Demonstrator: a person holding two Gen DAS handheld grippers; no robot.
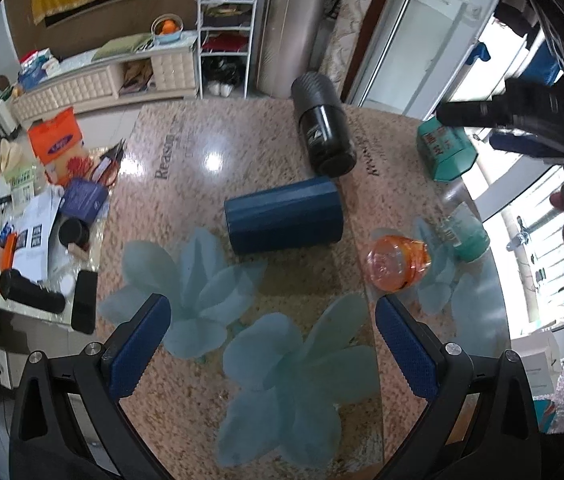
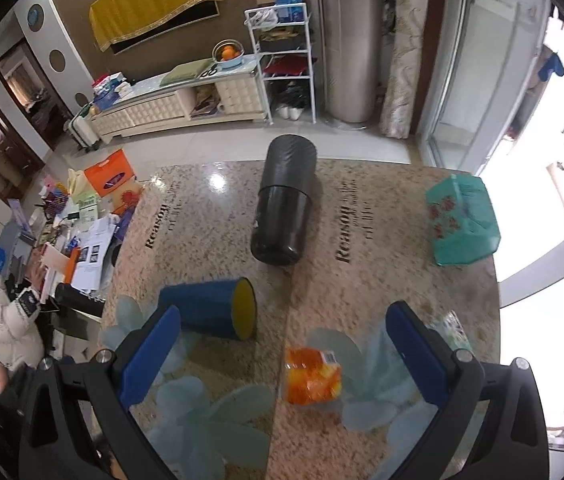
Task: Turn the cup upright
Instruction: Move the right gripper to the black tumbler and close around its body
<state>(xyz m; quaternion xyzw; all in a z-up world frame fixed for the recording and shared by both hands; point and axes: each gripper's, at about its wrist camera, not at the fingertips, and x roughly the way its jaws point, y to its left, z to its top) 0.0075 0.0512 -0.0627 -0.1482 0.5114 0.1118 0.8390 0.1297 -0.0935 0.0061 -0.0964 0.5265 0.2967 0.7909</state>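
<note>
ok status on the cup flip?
Both hand-held grippers, left and right, open, empty. Blue cup on its side, untouched. Orange cup and black flask nearby.

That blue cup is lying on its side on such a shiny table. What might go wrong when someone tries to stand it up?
The blue cup lies on its round side on the glossy table, so a nudge from the open left gripper might roll it away. The orange container and black flask lie close by and may get bumped. The right gripper hangs open over the orange container, so it could grab the wrong thing.
</note>
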